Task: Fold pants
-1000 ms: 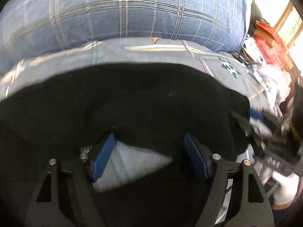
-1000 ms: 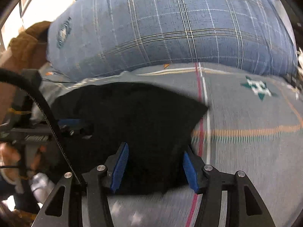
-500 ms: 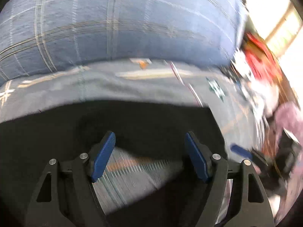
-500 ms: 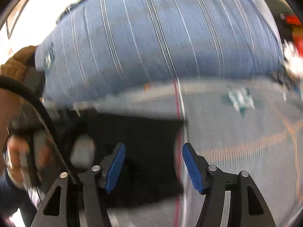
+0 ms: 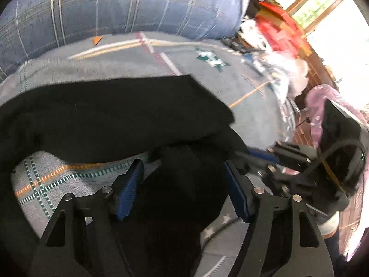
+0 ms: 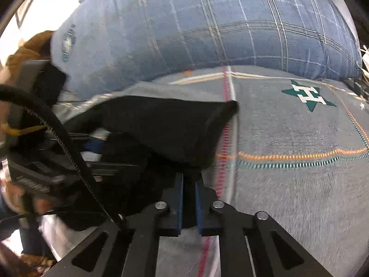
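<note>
The black pants lie rumpled on a grey bed cover. My left gripper hangs over their near part with its jaws closing. A mound of black cloth sits between the blue pads, and bed cover shows beside the left pad. In the right wrist view the pants spread away to a corner near a red stripe. My right gripper is shut on their near edge, with a thin fold of black cloth between its pads. The left wrist view shows the right gripper at the pants' right side.
A big blue plaid cushion rises behind the bed cover, which bears a green star mark. Red and white clutter lies by a bright window at the far right. A pink sleeve holds the right gripper.
The right gripper's jaws have come together on the pants' edge. The left view has swung to the right, and black cloth now lies between the left jaws, which have narrowed a little.
</note>
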`<state>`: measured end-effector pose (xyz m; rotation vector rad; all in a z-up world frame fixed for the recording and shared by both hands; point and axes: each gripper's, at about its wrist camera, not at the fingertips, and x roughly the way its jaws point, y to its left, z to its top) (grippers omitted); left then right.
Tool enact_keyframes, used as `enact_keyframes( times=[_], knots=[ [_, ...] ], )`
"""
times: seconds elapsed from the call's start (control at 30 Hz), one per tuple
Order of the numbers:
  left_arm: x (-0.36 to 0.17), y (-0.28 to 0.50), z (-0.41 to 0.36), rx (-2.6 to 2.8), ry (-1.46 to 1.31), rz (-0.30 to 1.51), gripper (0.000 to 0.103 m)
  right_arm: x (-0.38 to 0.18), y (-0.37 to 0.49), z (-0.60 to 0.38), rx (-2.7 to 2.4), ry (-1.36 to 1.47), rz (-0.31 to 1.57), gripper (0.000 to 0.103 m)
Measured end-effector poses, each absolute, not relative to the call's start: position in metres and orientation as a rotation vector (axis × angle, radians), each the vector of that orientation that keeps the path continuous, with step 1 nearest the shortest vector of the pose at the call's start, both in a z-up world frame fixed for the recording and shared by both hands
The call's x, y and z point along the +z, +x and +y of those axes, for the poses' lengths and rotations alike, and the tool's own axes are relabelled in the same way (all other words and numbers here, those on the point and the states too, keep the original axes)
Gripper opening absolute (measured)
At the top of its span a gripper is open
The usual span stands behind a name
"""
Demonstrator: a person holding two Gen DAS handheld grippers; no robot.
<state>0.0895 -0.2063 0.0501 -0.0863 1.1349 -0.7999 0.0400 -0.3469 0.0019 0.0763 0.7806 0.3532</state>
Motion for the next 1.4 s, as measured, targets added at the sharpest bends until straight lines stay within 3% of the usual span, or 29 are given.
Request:
enact_keyframes(
  times=[0.27,0.53,0.67,0.83,0.97,1.2,1.4],
  knots=[
    [0.072,0.044,-0.21,-0.854,-0.021,1.044,0.069,0.03,-0.047,-0.357,0.277,-0.038,0.816,0.007],
    [0.078,0.03,-0.126,-0.661,-0.15,1.008,0.069,-0.027,-0.028,-0.347,0.117,-0.321,1.08,0.011],
    [0.078,0.014,-0.062,-0.518,-0.183,0.977,0.069,-0.016,-0.033,-0.355,0.105,-0.289,1.059,0.019],
    [0.057,-0.006,0.008,-0.356,-0.229,0.993,0.069,0.013,-0.057,-0.361,0.154,-0.157,0.948,0.022],
    [0.028,-0.018,0.057,-0.238,-0.311,1.026,0.069,0.027,-0.058,-0.339,0.299,-0.057,0.852,0.035],
    [0.035,-0.021,0.064,-0.259,-0.24,1.022,0.069,0.032,-0.013,-0.281,0.489,0.046,0.742,0.035],
    [0.066,0.022,0.086,-0.277,-0.159,0.962,0.069,0.048,0.036,-0.238,0.572,-0.063,0.707,0.048]
  ],
)
